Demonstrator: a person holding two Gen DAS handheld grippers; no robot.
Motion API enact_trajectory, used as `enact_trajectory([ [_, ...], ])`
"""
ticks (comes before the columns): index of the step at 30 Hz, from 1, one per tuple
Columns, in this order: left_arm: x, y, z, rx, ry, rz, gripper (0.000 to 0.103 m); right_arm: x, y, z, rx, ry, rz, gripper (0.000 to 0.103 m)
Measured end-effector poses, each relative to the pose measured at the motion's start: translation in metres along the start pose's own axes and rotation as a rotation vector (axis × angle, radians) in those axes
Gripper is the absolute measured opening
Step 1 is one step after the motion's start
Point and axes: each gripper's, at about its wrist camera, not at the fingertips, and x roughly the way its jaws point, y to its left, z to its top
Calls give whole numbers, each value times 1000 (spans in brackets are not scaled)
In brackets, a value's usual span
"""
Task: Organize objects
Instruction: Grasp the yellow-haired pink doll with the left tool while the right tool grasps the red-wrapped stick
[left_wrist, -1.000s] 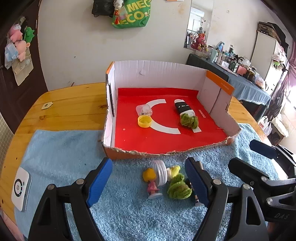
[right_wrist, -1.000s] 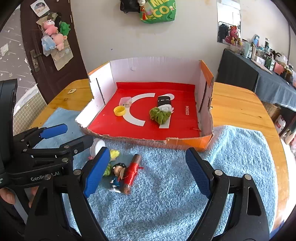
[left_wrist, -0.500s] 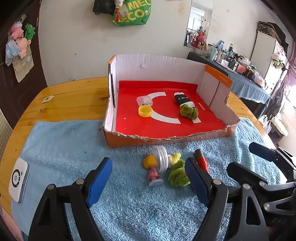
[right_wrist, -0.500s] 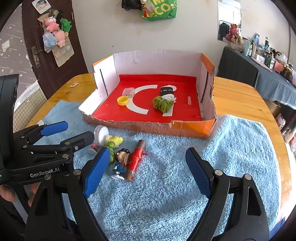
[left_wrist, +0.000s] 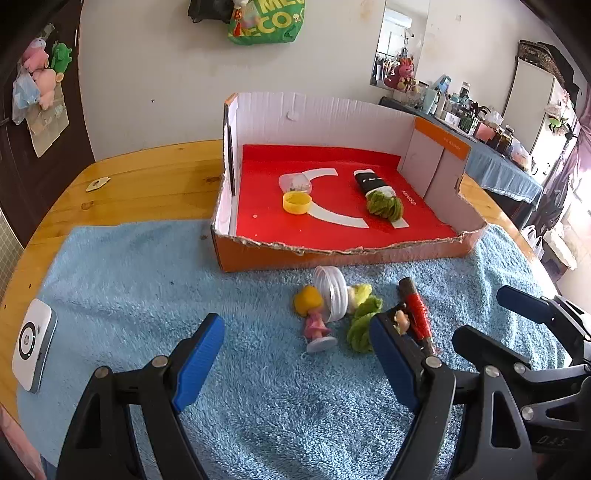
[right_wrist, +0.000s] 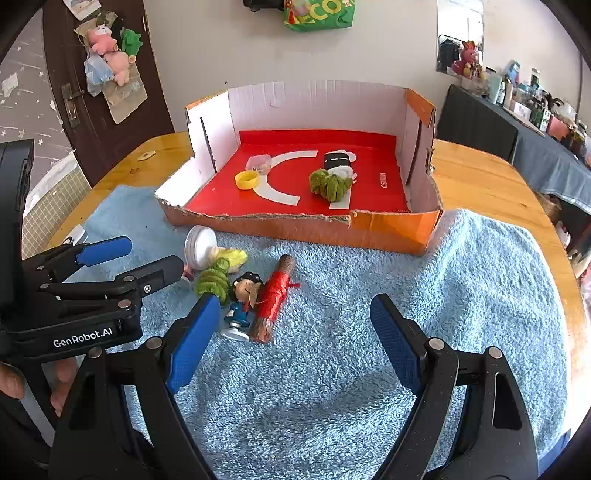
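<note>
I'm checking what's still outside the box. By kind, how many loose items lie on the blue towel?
Figurines: 2 (pink doll, blue boy)
Lids: 1 (clear lid)
Yarn tufts: 2 (green, yellow)
Red-taped sticks: 1
Total: 6

Left gripper (left_wrist: 297, 360) pad hides most of the boy figurine (left_wrist: 400, 320)

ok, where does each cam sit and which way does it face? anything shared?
Left wrist: on the left claw, angled down over the blue towel at the cardboard box; its own open blue pads show, plus the right claw at right.
Right wrist: on the right claw, same downward heading; its open pads show, plus the left claw and a hand at left.
Shared: box, towel, pink doll, red-wrapped stick, green yarn.
</note>
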Motion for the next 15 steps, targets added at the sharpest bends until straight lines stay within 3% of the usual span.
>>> enact_trajectory([
  [2,1,1,-1,1,3,0,82,2,0,-1,2,5,1,80],
  [7,5,1,-2,6,12,-6,72,9,-3,-3,15,26,10,60],
  [12,14,2,-5,13,37,-18,60,17,-6,-6,21,50,15,53],
  [15,18,1,-6,16,49,-17,60,21,-6,-7,24,58,20,52],
])
